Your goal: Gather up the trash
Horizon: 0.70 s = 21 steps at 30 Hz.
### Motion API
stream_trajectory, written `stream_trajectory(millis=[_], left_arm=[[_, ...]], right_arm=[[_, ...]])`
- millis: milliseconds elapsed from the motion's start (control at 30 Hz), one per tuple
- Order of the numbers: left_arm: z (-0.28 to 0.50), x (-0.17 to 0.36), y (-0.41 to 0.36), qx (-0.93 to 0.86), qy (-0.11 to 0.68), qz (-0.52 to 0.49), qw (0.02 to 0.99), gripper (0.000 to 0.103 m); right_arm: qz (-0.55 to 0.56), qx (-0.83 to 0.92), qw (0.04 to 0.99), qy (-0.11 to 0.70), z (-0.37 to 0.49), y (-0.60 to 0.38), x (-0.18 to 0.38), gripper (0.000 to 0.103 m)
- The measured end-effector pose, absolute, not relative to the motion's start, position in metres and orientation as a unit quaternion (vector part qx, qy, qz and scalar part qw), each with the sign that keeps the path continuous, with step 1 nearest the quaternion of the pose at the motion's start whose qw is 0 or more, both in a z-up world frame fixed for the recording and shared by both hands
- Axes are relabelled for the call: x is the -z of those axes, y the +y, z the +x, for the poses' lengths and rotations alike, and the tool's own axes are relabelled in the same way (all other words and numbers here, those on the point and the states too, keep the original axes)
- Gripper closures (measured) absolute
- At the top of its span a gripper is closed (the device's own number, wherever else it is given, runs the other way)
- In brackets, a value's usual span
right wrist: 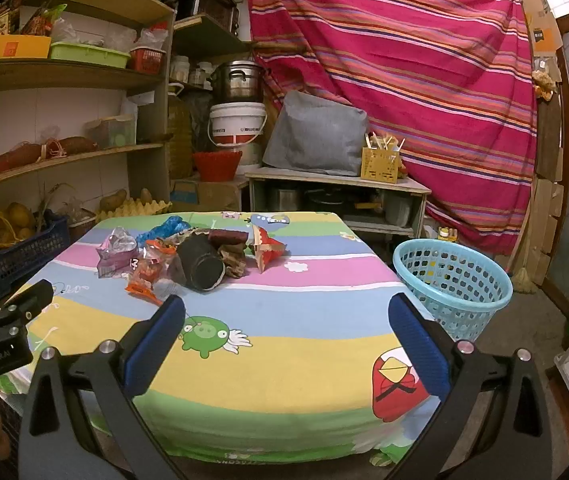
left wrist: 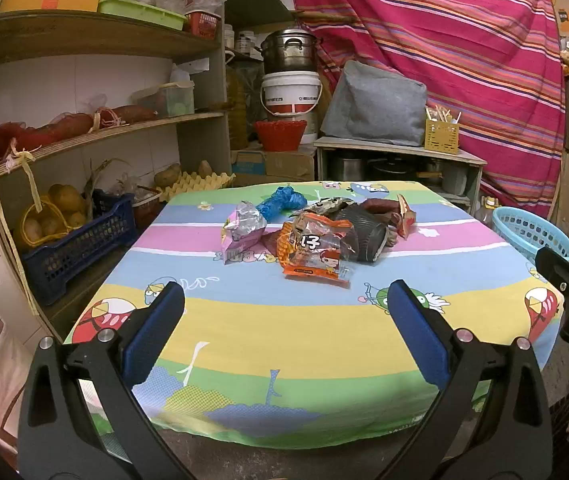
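- The left gripper is hovering over the near edge of the table, its blue-padded fingers standing wide apart with nothing between them.
- The right gripper is hanging over the same near edge, its fingers likewise spread and gripping nothing.
- The trash is lying in a heap toward the far side of the table, well apart from both grippers.
- An orange snack wrapper is sitting at the front of the heap, closest to the grippers.
- A crumpled silver-and-purple bag is lying just beside the orange wrapper, on the shelf side of the heap.
- A dark cup is lying on its side in the middle of the heap, its mouth facing the near edge.
- A blue crumpled piece is resting at the back of the heap.
- A red-and-white carton scrap is lying at the basket side of the heap.
- A light blue basket is standing on the floor just beside the table, off its right side.
- The table's cartoon-printed striped cloth is covering its whole top.
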State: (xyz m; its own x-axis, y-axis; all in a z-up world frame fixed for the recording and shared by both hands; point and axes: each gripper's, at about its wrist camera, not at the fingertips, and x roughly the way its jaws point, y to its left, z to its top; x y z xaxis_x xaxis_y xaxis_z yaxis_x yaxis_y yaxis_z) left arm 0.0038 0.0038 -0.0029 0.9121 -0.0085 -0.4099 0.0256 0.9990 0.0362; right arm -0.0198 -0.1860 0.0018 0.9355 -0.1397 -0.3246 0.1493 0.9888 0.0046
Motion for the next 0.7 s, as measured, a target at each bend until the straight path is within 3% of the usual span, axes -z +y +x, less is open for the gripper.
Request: stream_trajectory(millis=[700], left_arm=[[0.0053, 0.0023, 0.0041, 0.010, 0.210, 0.023, 0.977, 0.005]], right_arm=[[0.010, 0.074, 0.984, 0.163, -0.0209, -0.1894, -0.0039, 0.004]])
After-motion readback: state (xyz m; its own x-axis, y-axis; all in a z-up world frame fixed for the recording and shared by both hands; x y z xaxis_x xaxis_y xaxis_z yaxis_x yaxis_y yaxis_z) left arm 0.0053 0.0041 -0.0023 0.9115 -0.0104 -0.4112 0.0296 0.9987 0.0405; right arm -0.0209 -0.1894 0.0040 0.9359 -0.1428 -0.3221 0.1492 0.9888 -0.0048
